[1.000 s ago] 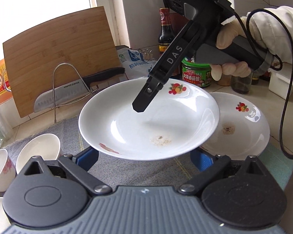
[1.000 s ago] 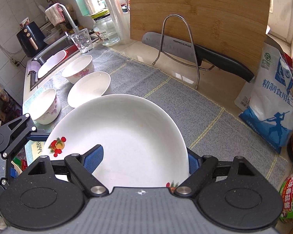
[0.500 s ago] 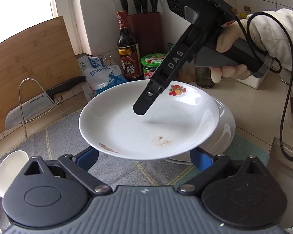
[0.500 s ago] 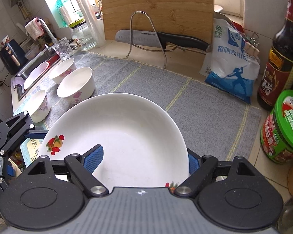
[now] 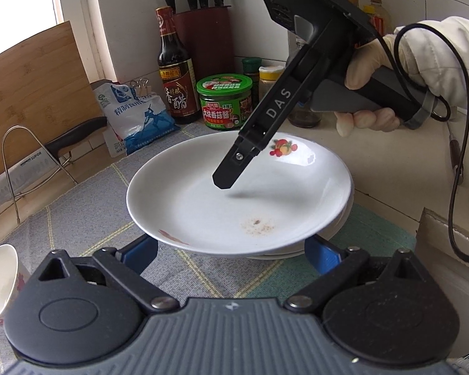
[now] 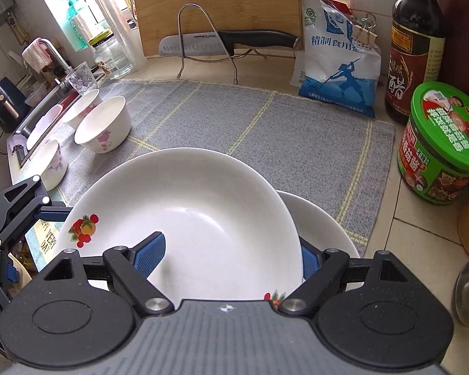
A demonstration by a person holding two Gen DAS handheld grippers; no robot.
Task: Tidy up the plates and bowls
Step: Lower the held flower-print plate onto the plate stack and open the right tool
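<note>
Carried sideways since a second ago, the upper plate (image 5: 234, 193) is now hovering over the second plate (image 6: 325, 228) on the desk (image 6: 422, 250). Right gripper (image 6: 231, 259) fingers are pinching its rim, while the left gripper (image 5: 231, 250) fingers are sitting spread wide under its near edge. Lowering it level and centred before letting go should be nesting the two cleanly.

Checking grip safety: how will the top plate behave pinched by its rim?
Likely rigid and brittle: the top plate looks glazed ceramic. Its glossy rim may slip in the right gripper, and it probably clinks onto the lower plate.
</note>
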